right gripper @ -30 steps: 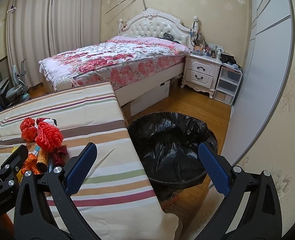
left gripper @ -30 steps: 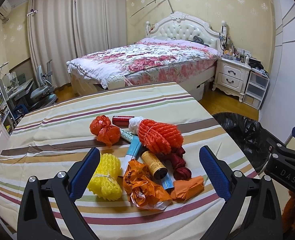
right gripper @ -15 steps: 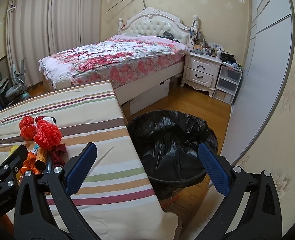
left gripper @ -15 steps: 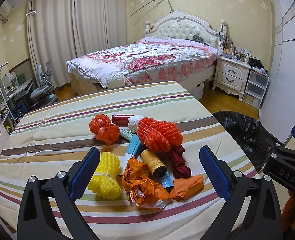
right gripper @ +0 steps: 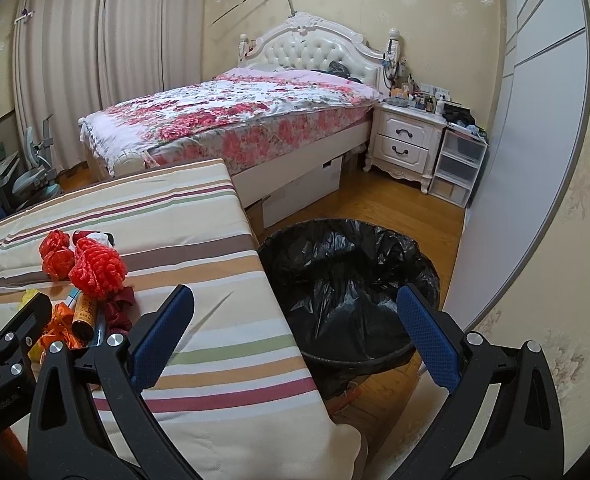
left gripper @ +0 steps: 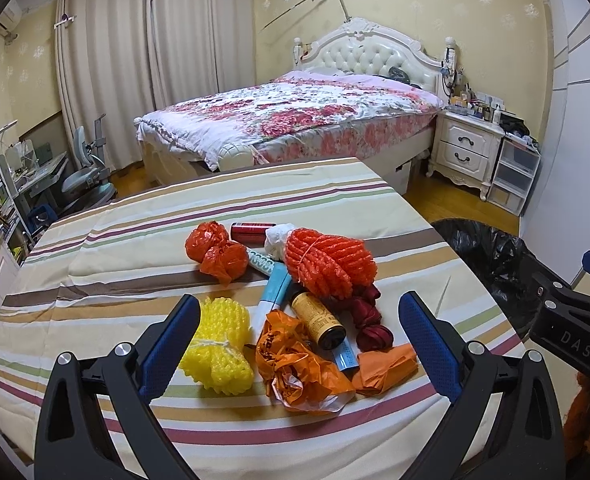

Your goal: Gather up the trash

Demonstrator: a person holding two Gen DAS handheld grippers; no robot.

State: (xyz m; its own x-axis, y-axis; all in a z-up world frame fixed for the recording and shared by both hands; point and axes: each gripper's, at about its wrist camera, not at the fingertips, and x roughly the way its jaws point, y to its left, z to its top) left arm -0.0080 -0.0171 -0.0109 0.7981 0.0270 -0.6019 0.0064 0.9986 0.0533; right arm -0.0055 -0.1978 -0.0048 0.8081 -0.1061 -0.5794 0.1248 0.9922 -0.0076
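Both claws gape empty: left claw (left gripper: 297, 344) over the trash pile (left gripper: 295, 304) near the table's (left gripper: 115, 256) right edge, right claw (right gripper: 295, 334) toward the black-lined bin (right gripper: 349, 288) beside it. A blue tube (left gripper: 274, 290) lies half buried; the bin's bottom is too dark to read.

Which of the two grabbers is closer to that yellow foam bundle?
Left. The left gripper hovers open right over the yellow foam bundle; the right gripper hangs open off to the side, by the black-lined bin.
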